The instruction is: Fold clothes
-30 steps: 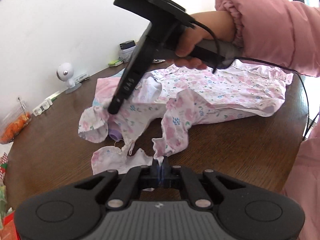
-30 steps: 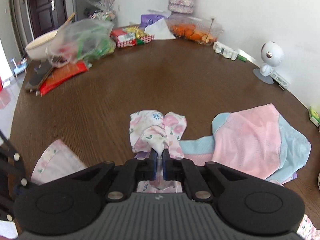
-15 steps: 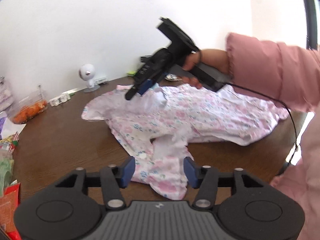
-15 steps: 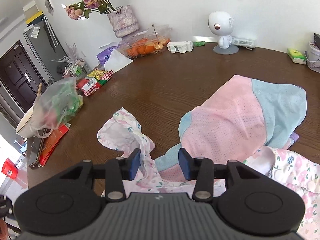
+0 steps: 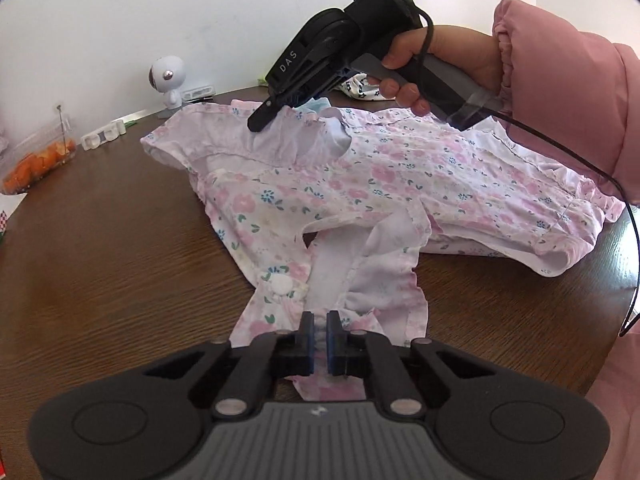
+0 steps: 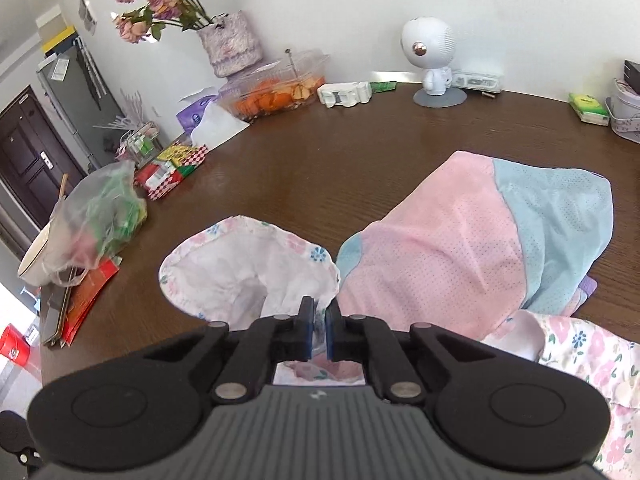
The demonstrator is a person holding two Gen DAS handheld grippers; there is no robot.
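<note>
A pink floral garment (image 5: 384, 188) lies spread across the brown table (image 5: 100, 260). My left gripper (image 5: 319, 330) is shut on its near sleeve edge. My right gripper (image 6: 316, 322) is shut on the far sleeve (image 6: 248, 264) of the same floral garment; in the left wrist view its fingertips (image 5: 260, 122) pinch the cloth at the far left. A pink and blue mesh garment (image 6: 480, 240) lies on the table just right of the right gripper.
A white robot-shaped gadget (image 6: 434, 60), a box of orange food (image 6: 276, 96), a flower vase (image 6: 230, 46), snack packets (image 6: 168, 168), a plastic bag over a bowl (image 6: 92, 220) and a tissue pack (image 6: 588, 106) line the table's far side.
Both grippers opened half a second ago and have now shut again on the floral garment's two sleeves. The garment lies flatter and more spread than a second ago.
</note>
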